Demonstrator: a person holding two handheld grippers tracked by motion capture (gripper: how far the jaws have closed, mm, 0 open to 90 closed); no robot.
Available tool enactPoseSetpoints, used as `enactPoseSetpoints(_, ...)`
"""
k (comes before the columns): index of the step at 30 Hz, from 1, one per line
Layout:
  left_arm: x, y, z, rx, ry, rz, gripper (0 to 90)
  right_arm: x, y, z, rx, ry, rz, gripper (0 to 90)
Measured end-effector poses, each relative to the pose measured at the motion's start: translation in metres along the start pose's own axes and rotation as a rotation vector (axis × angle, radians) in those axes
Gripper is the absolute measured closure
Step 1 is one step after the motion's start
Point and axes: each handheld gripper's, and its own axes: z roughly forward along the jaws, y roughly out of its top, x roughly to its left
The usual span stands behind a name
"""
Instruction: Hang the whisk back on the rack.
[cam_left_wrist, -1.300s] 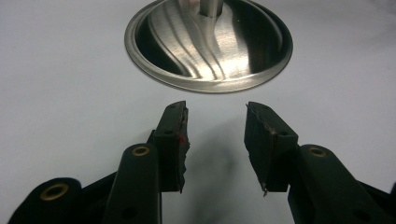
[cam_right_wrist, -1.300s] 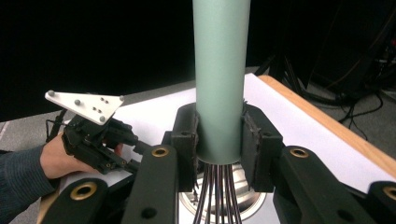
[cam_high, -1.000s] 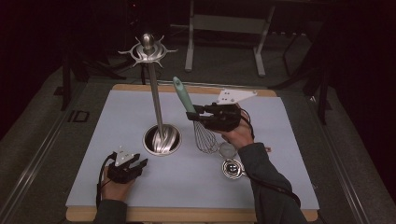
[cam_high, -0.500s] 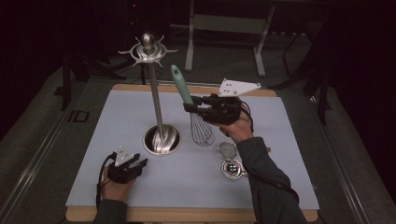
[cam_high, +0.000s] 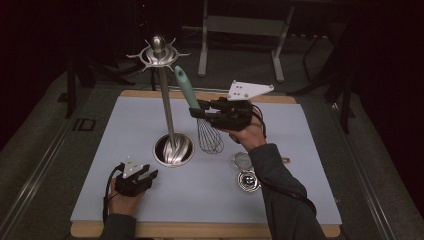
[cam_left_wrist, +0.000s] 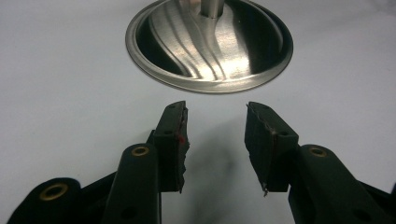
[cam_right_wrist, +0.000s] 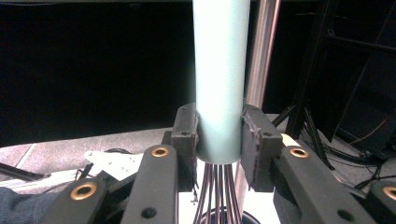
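Whisk (cam_right_wrist: 219, 79) handle between right tool (cam_right_wrist: 219, 140) pads, wires below.

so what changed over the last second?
The right gripper lifted the whisk off the mat and tipped it more upright beside the stand, fingers clamped on its handle throughout. The left gripper, the stand and the strainer stayed put.

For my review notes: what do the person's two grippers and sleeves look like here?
Both grippers are black. The left gripper and the right gripper each carry a pale grey three-cornered plate on top and trail a black cable. Their fingers are blocky with worn pads and brass-coloured rivets at the joints. The sleeves are dark grey-blue.
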Motion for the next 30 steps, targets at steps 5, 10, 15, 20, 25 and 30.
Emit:
enactPoseSetpoints(5, 0.000, 0.000, 0.000, 0.002, 0.000, 0.000, 59.5, 0.002, 0.003, 0.004, 0.013, 0.006, -0.009, 69.1)
enactPoseSetpoints(10, 0.000, 0.000, 0.000, 0.001, 0.000, 0.000, 59.4, 0.002, 0.004, 0.009, 0.029, 0.008, -0.013, 69.1)
enactPoseSetpoints(15, 0.000, 0.000, 0.000, 0.000, 0.000, -0.001, 59.4, 0.002, 0.004, 0.012, 0.031, -0.003, -0.014, 69.1)
enactPoseSetpoints(20, 0.000, 0.000, 0.000, 0.002, 0.000, 0.001, 59.4, 0.002, 0.006, 0.015, 0.035, -0.010, -0.015, 69.1)
enactPoseSetpoints(25, 0.000, 0.000, 0.000, -0.002, 0.000, 0.000, 59.4, 0.002, 0.007, 0.017, 0.038, -0.008, -0.017, 69.1)
enactPoseSetpoints(30, 0.000, 0.000, 0.000, -0.001, -0.001, 0.000, 59.4, -0.002, 0.000, 0.015, 0.022, -0.016, 0.014, 69.1)
